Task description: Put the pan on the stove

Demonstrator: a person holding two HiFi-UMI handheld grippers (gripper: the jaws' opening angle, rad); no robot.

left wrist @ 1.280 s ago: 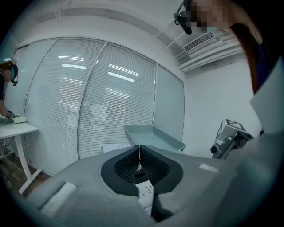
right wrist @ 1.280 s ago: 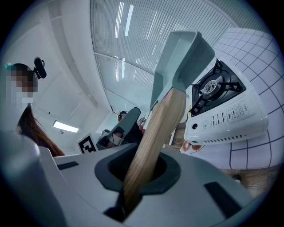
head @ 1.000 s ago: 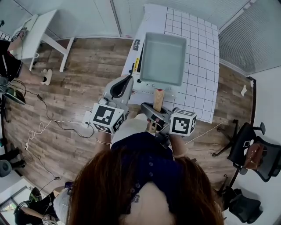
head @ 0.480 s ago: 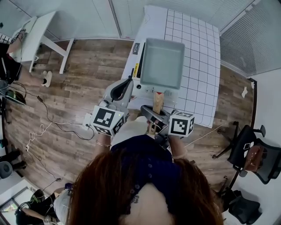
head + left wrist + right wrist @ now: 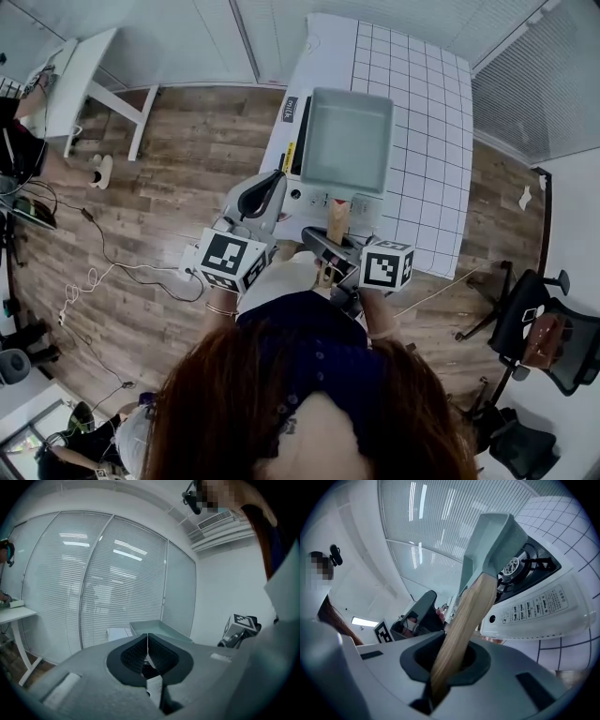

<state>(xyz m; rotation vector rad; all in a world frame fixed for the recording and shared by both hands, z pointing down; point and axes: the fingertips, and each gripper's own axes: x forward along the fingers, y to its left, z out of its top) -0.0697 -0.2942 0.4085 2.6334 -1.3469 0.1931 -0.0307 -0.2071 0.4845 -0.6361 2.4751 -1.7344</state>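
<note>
A square grey-green pan with a wooden handle hangs over the white stove on the gridded table. My right gripper is shut on the handle's near end. In the right gripper view the handle runs up from the jaws to the tilted pan. The stove's burner shows just beneath it; I cannot tell whether they touch. My left gripper hovers left of the stove. Its jaws are shut with nothing between them, and the pan lies beyond them.
The stove's control panel faces me at the table's near edge. Wooden floor lies to the left, with cables and a white desk. Office chairs stand at the right. Blinds cover the far windows.
The pan looks slightly smaller, as if lower over the stove. The right gripper's hold on the handle is the same, and the left gripper has barely moved.
</note>
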